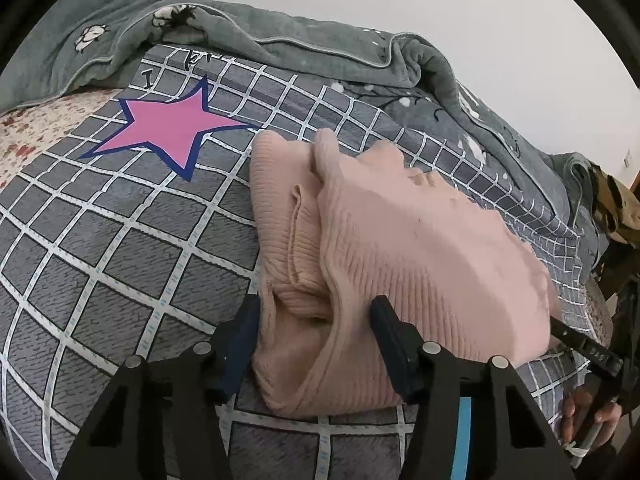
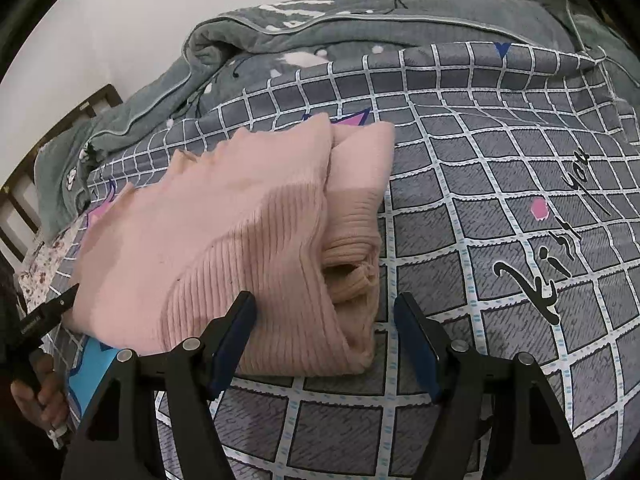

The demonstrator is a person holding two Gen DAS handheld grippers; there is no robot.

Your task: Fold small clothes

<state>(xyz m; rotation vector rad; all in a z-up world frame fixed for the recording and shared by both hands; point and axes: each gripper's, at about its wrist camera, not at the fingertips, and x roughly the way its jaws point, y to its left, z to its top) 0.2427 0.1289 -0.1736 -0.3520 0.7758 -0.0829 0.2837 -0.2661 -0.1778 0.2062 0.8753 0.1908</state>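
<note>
A pink ribbed knit sweater [image 1: 400, 240] lies folded on the grey checked bedspread [image 1: 120, 240]. It also shows in the right wrist view [image 2: 240, 232]. My left gripper [image 1: 316, 316] is open, its jaws straddling the sweater's near left end, with folded cloth between them. My right gripper [image 2: 324, 312] is open, its jaws on either side of the sweater's near right end, where folded layers show. The right gripper's finger [image 1: 580, 344] pokes out from under the sweater's right edge in the left wrist view. The left gripper's fingertip [image 2: 60, 304] shows at the sweater's left edge.
A grey-green quilt [image 1: 280, 40] is bunched along the far side of the bed, also in the right wrist view [image 2: 360, 20]. A pink star print [image 1: 172, 128] lies left of the sweater. A wooden bed frame [image 2: 48, 140] stands far left. A floral sheet [image 1: 32, 136] shows at the edge.
</note>
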